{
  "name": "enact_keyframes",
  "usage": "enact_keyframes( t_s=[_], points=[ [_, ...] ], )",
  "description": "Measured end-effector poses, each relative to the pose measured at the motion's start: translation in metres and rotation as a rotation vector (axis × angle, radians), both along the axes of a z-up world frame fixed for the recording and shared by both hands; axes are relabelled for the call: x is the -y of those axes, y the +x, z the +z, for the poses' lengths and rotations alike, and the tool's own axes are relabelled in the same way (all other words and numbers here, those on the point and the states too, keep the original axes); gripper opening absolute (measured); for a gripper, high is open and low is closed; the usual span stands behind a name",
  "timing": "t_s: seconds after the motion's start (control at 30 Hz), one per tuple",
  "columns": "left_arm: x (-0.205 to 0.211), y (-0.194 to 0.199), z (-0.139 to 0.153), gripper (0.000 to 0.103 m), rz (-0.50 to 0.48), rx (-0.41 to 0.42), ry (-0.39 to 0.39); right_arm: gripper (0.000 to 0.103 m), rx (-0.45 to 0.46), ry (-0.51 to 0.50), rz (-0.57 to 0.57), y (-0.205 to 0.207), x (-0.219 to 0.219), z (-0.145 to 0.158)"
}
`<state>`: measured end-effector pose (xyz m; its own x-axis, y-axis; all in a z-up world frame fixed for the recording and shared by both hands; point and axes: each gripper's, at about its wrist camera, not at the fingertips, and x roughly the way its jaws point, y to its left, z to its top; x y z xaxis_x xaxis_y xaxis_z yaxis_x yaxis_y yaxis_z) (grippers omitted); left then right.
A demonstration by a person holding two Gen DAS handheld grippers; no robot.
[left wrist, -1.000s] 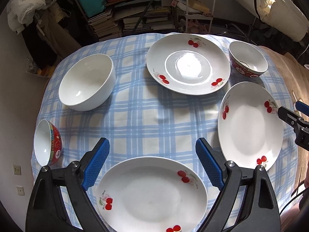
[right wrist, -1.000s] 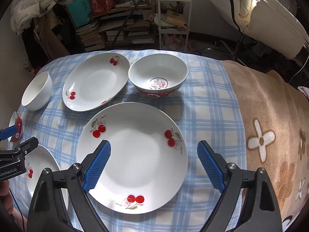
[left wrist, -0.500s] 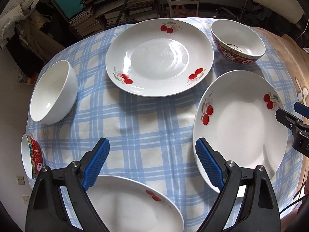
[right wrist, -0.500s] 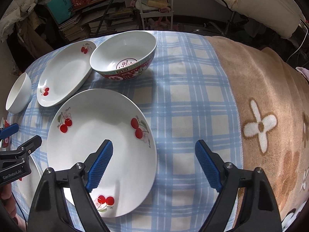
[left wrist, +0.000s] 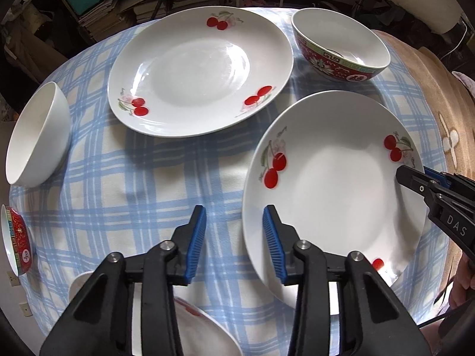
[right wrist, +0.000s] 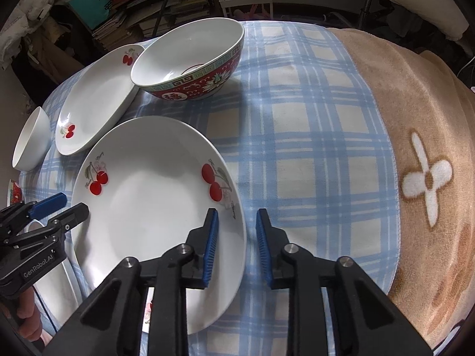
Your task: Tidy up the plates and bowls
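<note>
Blue-and-cream plaid cloth (left wrist: pixel 142 178) covers the table; a tan blanket with white flowers (right wrist: pixel 421 154) lies along its right edge. Cluttered shelves of books stand behind.

Left to right: a small red patterned bowl (left wrist: pixel 16 240) at the left edge; a plain white bowl (left wrist: pixel 35 136) near the far-left edge; a cherry-print plate (left wrist: pixel 202 71) at the far middle; a larger red patterned bowl (left wrist: pixel 341 50) at the far right, just beside that plate. Another cherry plate (left wrist: pixel 190 326) lies at the near edge, mostly hidden.

The target cherry plate (right wrist: pixel 154 207) lies right of centre. The left gripper (left wrist: pixel 234 231) straddles its left rim, one blue pad inside, one outside. Jaws have just been closing, partly narrowed; pad contact with the rim cannot be told. The right gripper (right wrist: pixel 236 231) straddles the right rim the same way, jaws also just closing, narrow, contact unclear.
</note>
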<state>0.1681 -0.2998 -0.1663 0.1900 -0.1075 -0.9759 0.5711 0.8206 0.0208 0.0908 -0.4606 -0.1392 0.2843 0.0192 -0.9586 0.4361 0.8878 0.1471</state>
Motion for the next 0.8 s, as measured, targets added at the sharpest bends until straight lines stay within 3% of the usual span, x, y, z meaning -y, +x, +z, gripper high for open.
enact_keyframes(
  t_s=[0.07, 0.8],
  points=[
    [0.004, -0.003, -0.001, 0.017, -0.006, -0.014, -0.014, 0.018, 0.006, 0.007, 0.007, 0.000, -0.001, 0.000],
    [-0.004, -0.004, 0.004, 0.015, 0.021, -0.007, -0.031, 0.016, 0.045, 0.046, -0.006, -0.009, 0.004, 0.002]
  ],
)
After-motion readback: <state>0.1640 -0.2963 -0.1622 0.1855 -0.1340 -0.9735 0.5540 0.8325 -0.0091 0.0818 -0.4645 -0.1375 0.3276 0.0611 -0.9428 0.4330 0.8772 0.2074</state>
